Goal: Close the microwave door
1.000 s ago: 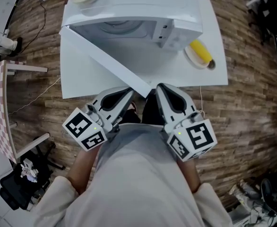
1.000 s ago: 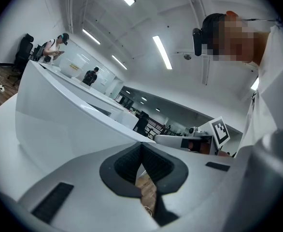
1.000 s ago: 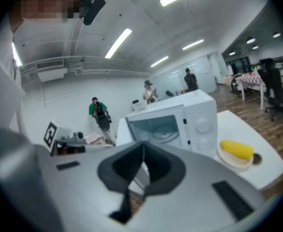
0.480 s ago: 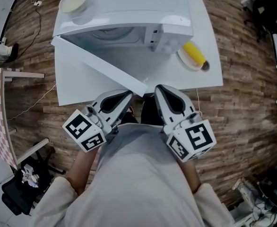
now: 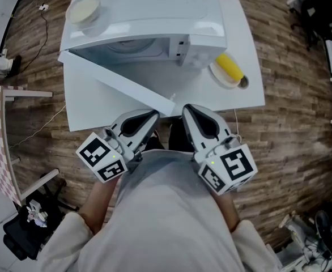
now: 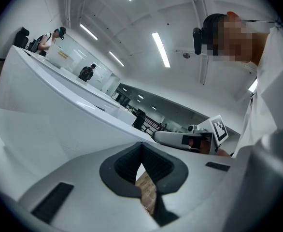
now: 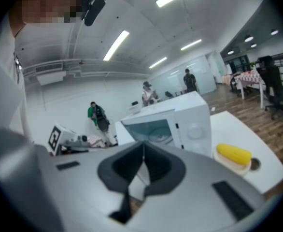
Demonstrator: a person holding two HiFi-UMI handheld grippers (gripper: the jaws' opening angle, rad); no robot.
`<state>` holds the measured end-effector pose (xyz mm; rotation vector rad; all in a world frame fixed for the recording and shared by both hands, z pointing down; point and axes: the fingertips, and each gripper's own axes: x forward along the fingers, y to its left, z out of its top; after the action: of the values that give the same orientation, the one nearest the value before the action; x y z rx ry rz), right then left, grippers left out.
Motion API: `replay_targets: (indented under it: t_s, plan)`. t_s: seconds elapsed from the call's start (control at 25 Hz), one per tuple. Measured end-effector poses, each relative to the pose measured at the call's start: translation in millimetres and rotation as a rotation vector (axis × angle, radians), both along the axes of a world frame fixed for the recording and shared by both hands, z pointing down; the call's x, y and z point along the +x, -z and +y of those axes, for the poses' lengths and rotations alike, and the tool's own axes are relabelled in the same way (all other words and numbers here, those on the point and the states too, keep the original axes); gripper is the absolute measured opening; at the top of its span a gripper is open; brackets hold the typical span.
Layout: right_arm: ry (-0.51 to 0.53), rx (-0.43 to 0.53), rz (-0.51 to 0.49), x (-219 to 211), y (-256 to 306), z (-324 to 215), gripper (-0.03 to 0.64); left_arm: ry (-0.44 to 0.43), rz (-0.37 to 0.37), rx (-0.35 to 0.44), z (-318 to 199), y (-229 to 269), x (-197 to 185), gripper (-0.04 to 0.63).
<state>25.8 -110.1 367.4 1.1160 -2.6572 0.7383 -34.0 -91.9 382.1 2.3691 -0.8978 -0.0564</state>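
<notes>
— Anything changed?
— Only my view shifted. The microwave door [image 5: 118, 79] still hangs open, just beyond my left gripper [image 5: 153, 115] and right gripper [image 5: 186, 109], both pinched together, empty.

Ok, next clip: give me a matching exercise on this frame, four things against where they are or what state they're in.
Things:
1. microwave door
2. corn cob
3. bowl
4. left gripper

Places or states:
A. on top of the microwave
B. jaws together, nothing between them
C. swung open
D. on a small plate beside the microwave

Pairs: 1-C, 2-D, 3-A, 4-B
</notes>
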Motion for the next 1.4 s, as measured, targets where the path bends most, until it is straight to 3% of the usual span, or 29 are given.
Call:
replay_targets:
  t_s: [0.68, 0.88, 1.4]
  plan:
    - [-0.036, -0.006, -0.001, 6.9, -2.8, -8.9, 0.023, -0.022, 0.022, -0.002, -19.2, -3.4, 1.0, 0.018]
    - [-0.05, -0.018, 0.0, 11.8, -6.0, -9.8, 0.023, 0.006, 0.032, -0.002, -32.8, -2.3, -4.9, 0.018]
    - [-0.053, -0.042, 0.003, 17.4, -12.7, -18.4, 0.023, -0.005, 0.008, -0.003, -49.9, -6.2, 3.1, 0.018]
